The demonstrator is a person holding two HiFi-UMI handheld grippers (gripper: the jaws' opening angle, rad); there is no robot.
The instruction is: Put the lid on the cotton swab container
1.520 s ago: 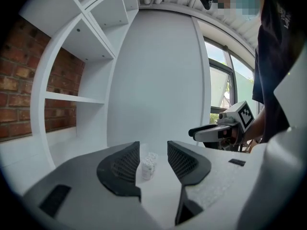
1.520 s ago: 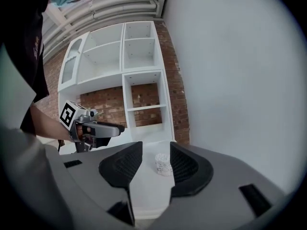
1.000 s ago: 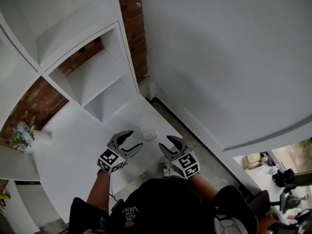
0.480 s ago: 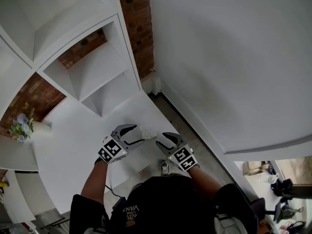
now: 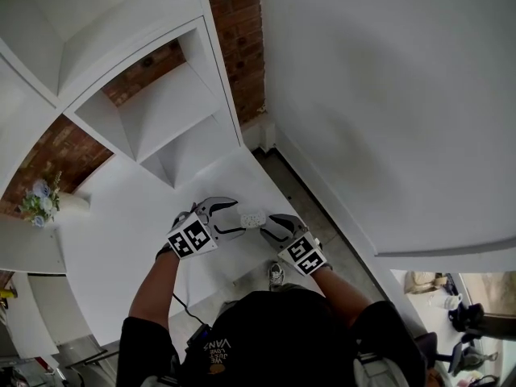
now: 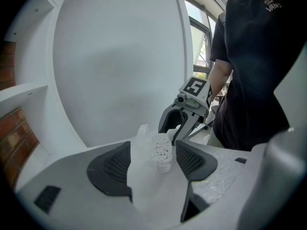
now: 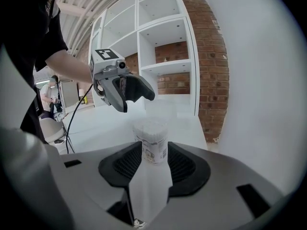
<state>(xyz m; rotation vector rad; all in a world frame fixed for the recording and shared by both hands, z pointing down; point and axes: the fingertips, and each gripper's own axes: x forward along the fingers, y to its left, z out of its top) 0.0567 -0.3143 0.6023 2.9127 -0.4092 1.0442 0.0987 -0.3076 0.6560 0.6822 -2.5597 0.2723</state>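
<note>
You bring your left gripper (image 5: 236, 218) and right gripper (image 5: 267, 226) in to flank the cotton swab container (image 5: 252, 218); your left jaws have just been opening, the container seemingly between them.

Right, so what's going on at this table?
A person holds a gripper in each hand at a white table. Both the left gripper and right gripper are open, flanking the cotton swab container, which stands uncovered and ungripped. The left jaws have just been opening, the container lined up between them.
</note>
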